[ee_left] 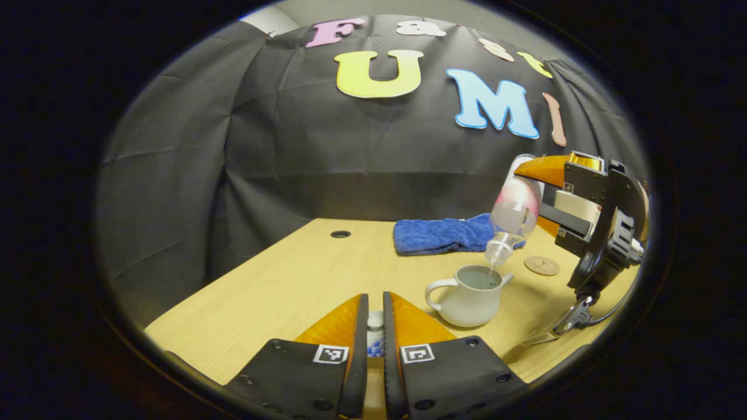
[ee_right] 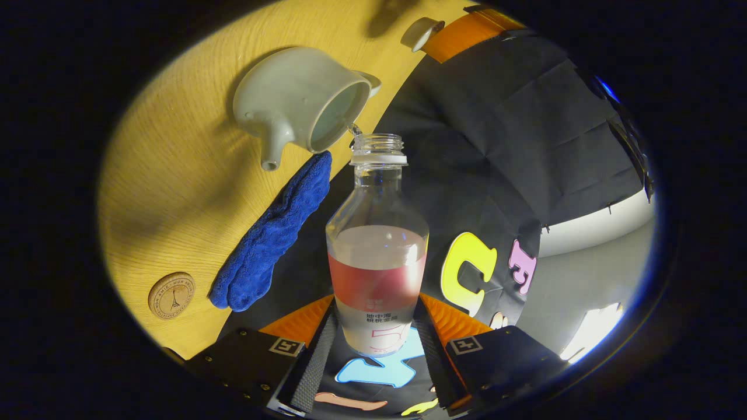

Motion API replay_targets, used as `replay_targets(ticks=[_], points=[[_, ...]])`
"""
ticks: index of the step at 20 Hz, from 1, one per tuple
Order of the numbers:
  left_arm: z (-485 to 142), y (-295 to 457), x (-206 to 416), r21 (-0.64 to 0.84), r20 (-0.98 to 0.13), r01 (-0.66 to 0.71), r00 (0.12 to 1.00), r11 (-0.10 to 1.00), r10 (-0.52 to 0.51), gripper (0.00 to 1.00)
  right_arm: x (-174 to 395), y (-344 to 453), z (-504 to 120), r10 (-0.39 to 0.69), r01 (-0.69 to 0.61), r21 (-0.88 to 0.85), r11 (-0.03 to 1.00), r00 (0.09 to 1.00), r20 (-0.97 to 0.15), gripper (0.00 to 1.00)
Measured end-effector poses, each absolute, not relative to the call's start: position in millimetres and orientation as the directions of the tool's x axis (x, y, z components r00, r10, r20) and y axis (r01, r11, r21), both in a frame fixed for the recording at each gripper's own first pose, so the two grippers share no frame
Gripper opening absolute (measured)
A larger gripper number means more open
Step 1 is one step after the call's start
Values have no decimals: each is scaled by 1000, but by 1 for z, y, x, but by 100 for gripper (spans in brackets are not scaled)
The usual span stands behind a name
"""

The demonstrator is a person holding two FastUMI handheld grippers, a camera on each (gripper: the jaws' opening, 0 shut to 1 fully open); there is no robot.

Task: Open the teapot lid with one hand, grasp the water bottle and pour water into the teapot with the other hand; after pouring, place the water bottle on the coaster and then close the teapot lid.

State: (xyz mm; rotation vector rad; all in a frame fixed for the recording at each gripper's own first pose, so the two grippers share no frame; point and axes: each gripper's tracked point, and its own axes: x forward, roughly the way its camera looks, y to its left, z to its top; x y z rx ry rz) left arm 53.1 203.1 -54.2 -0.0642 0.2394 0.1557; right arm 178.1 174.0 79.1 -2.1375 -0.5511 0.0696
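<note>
Near the bottom edge, left gripper (ee_left: pixel 374 332), jaws almost together and pinching a small white knobbed teapot lid (ee_left: pixel 375 324). Ahead on the wooden table (ee_left: pixel 280 286), an open white teapot (ee_left: pixel 467 294), handle turned left. Just above its opening, a water bottle (ee_left: pixel 513 219) tipped neck-down, held by the right gripper (ee_left: pixel 540 198). Behind, a folded blue towel (ee_left: pixel 437 234); to the right, a round coaster (ee_left: pixel 541 265), well apart from the teapot.

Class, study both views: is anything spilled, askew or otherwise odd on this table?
No spill shows. The bottle is tipped neck-down in the right tool, on purpose, pouring into the open teapot. The left tool holds the lid. The coaster sits bare.
</note>
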Motion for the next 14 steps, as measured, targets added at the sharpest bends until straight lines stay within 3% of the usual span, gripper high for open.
replay_targets(ticks=[14], points=[[-53,203,52,-45,-243,-162,959,986,147,20,177,183,78,444,401,-758,-515,881,165,75]])
